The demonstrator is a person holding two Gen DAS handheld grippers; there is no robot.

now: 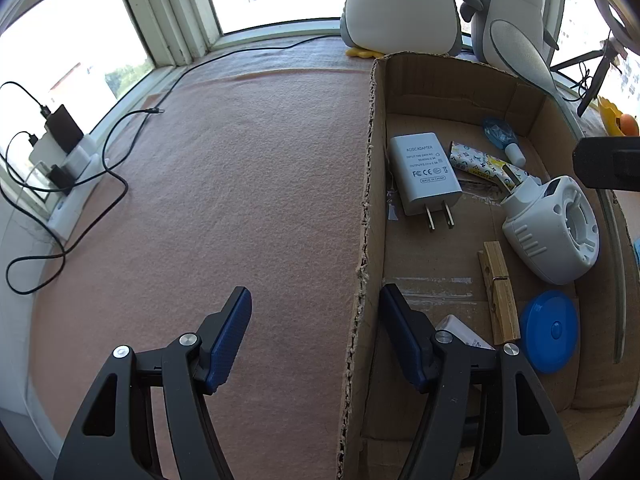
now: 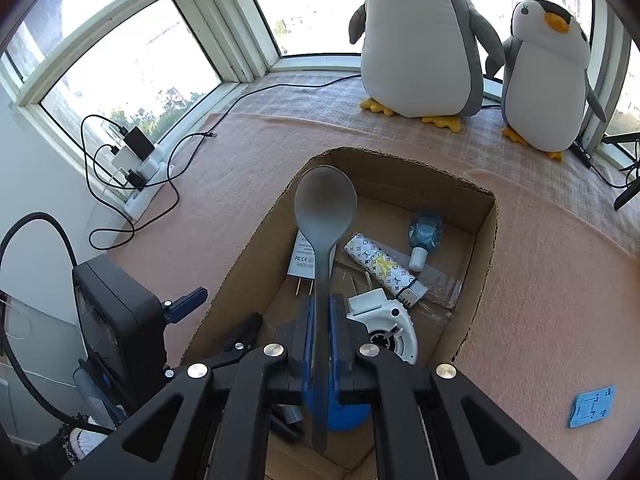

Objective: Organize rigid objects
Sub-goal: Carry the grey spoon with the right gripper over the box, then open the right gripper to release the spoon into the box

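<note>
My right gripper (image 2: 322, 300) is shut on the handle of a grey spoon (image 2: 325, 204), whose bowl hangs over an open cardboard box (image 2: 486, 240). In the left wrist view the spoon (image 1: 516, 48) shows above the box's far corner. My left gripper (image 1: 314, 292) is open and straddles the box's left wall (image 1: 370, 200), one blue pad outside, one inside. In the box lie a white adapter (image 1: 424, 172), a patterned tube (image 1: 480, 164), a small blue bottle (image 1: 500, 134), a white round device (image 1: 556, 228), a wooden clothespin (image 1: 500, 292) and a blue lid (image 1: 550, 330).
Two plush penguins (image 2: 420, 40) stand on the pink cloth (image 1: 220, 200) behind the box by the windows. A power strip with chargers and loose black cables (image 1: 68, 148) lies at the left sill. A small blue piece (image 2: 592, 406) rests on the cloth right of the box.
</note>
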